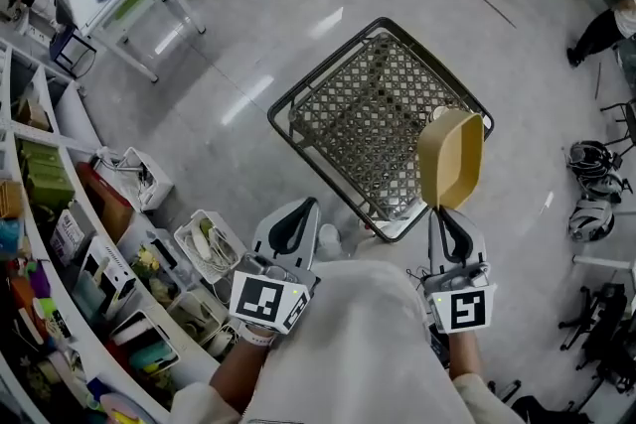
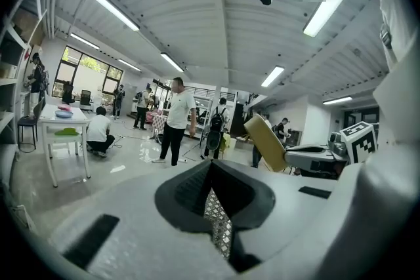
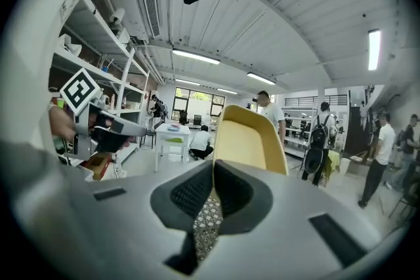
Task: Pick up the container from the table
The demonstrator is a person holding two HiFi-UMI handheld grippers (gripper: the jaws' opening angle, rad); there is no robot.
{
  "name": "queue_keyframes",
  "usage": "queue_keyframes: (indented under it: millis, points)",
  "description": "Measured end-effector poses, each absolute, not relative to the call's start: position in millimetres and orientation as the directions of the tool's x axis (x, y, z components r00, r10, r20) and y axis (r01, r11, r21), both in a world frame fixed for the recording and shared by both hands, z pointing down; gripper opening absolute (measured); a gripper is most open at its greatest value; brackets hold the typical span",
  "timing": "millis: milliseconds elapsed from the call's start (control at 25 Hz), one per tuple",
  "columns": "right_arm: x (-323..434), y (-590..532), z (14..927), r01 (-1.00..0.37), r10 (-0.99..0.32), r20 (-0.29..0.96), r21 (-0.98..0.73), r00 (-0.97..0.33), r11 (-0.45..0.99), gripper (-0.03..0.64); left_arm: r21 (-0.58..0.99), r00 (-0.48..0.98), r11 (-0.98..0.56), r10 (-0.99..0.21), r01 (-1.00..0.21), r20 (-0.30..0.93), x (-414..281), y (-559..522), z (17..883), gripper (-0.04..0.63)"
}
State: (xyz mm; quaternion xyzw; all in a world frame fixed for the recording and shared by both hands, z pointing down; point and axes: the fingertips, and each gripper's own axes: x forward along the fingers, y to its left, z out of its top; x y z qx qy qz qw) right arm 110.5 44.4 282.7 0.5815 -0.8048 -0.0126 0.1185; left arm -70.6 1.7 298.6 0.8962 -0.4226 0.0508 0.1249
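Glossy floor [image 1: 248,45] holds wire cart [image 1: 328,119] beneath container [image 1: 450,159] gripped by right tool [image 1: 444,211].

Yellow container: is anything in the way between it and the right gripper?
Nothing visible is. The right gripper has its jaws shut on the rim of the yellow container, holding it up by the wire basket.

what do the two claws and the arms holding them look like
The left claw and right claw are pale grey plastic with black textured pads inside. Each carries a cube with black-and-white square markers. The person wears a white top.
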Motion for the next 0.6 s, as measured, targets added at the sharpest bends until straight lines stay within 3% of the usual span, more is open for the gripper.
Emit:
queue_keyframes:
  millis: [600]
  points:
    - [109, 51, 280, -0.944, -0.947, 0.157, 0.133, -0.28, 0.301, 0.025, 0.173, 0.643, -0.619, -0.743, -0.766, 0.187, -72, 9, 295, 0.023]
